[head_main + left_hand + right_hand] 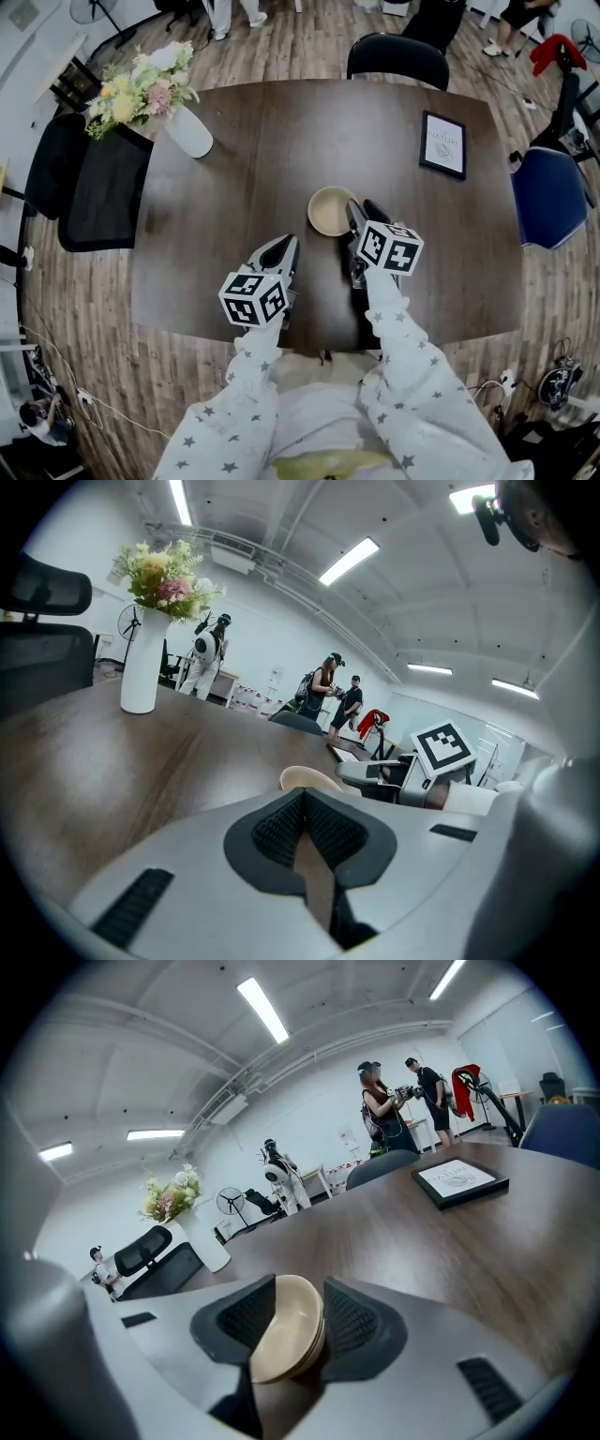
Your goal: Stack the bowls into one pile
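A beige pile of bowls (pixel 330 211) stands upright near the middle of the dark wooden table (pixel 281 141). In the right gripper view the bowls (pixel 286 1330) show two nested rims. My right gripper (pixel 364 212) is at the pile's right side, and its open jaws (pixel 289 1288) straddle the rim without pressing on it. Closer to the table's front edge, left of the pile and apart from it, my left gripper (pixel 285 247) is shut (pixel 305 799) with nothing between its pads. From the left gripper view the bowls (pixel 309 778) lie just ahead on the right.
A white vase of flowers (pixel 187 131) stands at the table's back left, and a framed picture (pixel 442 143) lies at the back right. Black chairs (pixel 103 187) (pixel 398 56) and a blue one (pixel 548 197) ring the table. People stand far off in the room.
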`<state>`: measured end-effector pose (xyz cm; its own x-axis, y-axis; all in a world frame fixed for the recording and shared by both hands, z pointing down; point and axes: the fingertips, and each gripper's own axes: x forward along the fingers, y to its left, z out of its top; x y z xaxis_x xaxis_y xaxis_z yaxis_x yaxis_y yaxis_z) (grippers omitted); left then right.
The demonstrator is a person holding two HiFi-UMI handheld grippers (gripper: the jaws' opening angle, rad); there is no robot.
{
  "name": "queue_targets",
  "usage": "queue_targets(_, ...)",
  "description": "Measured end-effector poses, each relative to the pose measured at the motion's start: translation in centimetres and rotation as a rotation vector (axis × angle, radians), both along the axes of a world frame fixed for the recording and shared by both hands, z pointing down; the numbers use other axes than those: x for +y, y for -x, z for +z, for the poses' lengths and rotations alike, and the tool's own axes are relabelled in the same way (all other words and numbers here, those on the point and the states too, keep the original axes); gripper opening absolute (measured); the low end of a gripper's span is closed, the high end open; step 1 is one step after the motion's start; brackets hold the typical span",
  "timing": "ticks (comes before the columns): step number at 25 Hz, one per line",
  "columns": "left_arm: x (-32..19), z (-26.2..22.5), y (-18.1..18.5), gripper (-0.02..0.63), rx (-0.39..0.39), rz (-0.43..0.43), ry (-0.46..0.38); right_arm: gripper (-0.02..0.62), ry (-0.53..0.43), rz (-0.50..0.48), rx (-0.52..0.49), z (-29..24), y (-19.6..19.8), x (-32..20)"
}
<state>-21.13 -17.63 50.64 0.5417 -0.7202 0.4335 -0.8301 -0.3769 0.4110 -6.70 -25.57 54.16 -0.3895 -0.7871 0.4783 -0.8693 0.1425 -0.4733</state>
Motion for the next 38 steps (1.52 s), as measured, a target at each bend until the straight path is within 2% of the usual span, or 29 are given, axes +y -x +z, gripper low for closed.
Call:
queue_targets(3,-0.1,-0.3,-0.3,0.025,-0.001,-0.014,-0.010,0.144,-0.033,-0.012,-0.018,-0.8,-0.7,0.1)
queue_targets(7,-0.1,-1.0,-0.5,0.025,0.000,-0.032,-0.030,0.069,-0.077,-0.054,-0.014,-1.9,-1.1,0.4)
queue_targets(11,-0.1,-1.9,-0.9,0.025,0.002,-0.042,-0.055,0.031,-0.124,-0.082,0.010,-3.2,-1.6,0.9)
queue_targets(15,-0.3,-3.2,-0.8,0.025,-0.004,-0.046,-0.090,0.026,-0.189,-0.136,0.005,-4.7,-1.6,2.1)
queue_targets(21,-0.4,-6.8,-0.5,0.025,-0.040,-0.040,-0.209,0.026,-0.265,-0.186,-0.009,-7.4,-2.5,3.5)
queue_targets(29,0.8,-10.2,-0.1,0.025,-0.045,-0.031,-0.294,0.021,-0.379,-0.197,0.003,-11.9,-4.0,5.1)
queue_targets(38,1.5,-13.4,1.3,0.025,-0.070,-0.062,-0.386,0.021,-0.449,-0.171,-0.028,-15.2,-5.2,6.4)
